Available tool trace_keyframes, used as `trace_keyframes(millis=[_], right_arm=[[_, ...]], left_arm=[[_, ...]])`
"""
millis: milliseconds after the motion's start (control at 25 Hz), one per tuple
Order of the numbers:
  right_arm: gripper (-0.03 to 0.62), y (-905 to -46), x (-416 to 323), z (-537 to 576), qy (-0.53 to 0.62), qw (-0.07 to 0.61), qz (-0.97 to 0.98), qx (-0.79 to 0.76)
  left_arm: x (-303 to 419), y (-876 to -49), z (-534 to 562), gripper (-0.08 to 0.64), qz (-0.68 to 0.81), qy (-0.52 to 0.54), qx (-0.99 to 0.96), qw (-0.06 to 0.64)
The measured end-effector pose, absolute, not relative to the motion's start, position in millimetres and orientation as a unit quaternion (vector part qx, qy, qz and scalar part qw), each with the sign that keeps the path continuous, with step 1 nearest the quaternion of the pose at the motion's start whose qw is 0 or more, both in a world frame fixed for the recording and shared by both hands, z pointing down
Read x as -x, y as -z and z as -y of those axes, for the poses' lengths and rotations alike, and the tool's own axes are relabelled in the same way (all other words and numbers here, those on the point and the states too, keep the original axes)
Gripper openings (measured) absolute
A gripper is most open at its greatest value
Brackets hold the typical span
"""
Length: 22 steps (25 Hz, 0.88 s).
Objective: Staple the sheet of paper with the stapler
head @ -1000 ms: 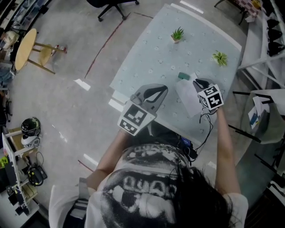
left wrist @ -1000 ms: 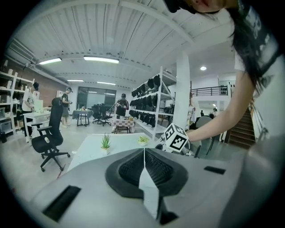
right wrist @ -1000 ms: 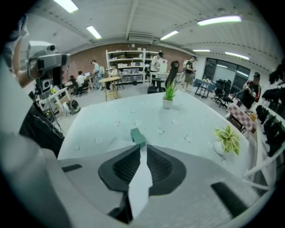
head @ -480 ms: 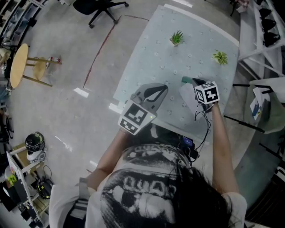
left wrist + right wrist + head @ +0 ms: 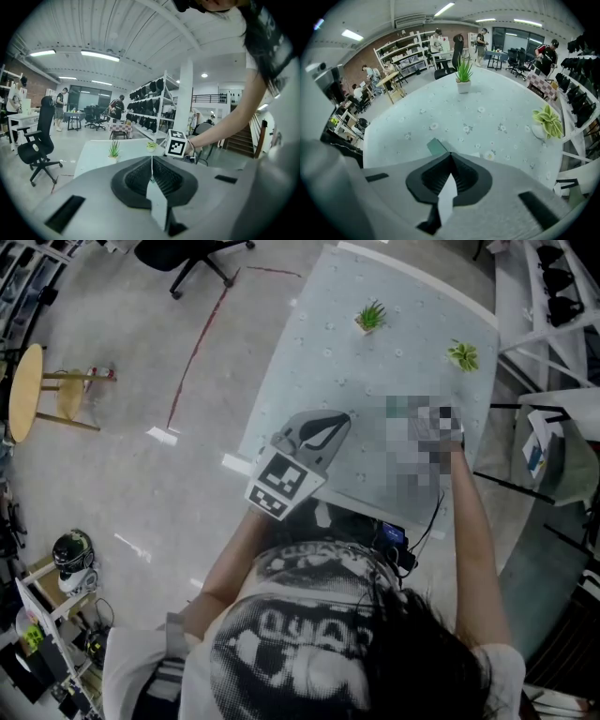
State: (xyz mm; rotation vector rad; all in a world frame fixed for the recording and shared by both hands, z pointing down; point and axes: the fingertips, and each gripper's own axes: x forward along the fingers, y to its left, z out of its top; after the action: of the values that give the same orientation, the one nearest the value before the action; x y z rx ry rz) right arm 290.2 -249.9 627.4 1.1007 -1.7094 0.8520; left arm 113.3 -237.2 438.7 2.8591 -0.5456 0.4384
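In the right gripper view a small green stapler (image 5: 437,146) lies on the flowered table (image 5: 454,112), just past the tips of my right gripper (image 5: 451,153). That gripper points steeply down. Its jaws have just been closing and now meet, with nothing showing between them. A mosaic patch in the head view covers the right gripper and the sheet of paper. My left gripper (image 5: 345,416) hovers over the table's near edge, left of that patch, shut and empty (image 5: 151,157). The right gripper's marker cube (image 5: 176,143) shows in the left gripper view.
Two small potted plants (image 5: 372,315) (image 5: 462,355) stand at the far side of the table (image 5: 319,362). A round wooden stool (image 5: 37,390) and an office chair (image 5: 187,254) stand on the floor to the left. Shelving (image 5: 553,296) lines the right side.
The right gripper has tipped downward and sunk toward the table beside the stapler; a mosaic patch now covers it in the head view. The left gripper has drifted a little across the table's near edge.
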Motion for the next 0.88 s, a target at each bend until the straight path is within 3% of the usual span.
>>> trace_keyframes(millis=[480, 880], right_arm=[[-0.008, -635, -289, 253, -0.369, 0.509, 0.659, -0.412], [-0.009, -641, -289, 251, -0.406, 0.499, 0.648, -0.407]], left_arm=[[-125, -456, 238, 0.005, 0.161, -0.148, -0.968, 0.119], [-120, -455, 243, 0.005, 0.18, -0.133, -0.966, 0.129]])
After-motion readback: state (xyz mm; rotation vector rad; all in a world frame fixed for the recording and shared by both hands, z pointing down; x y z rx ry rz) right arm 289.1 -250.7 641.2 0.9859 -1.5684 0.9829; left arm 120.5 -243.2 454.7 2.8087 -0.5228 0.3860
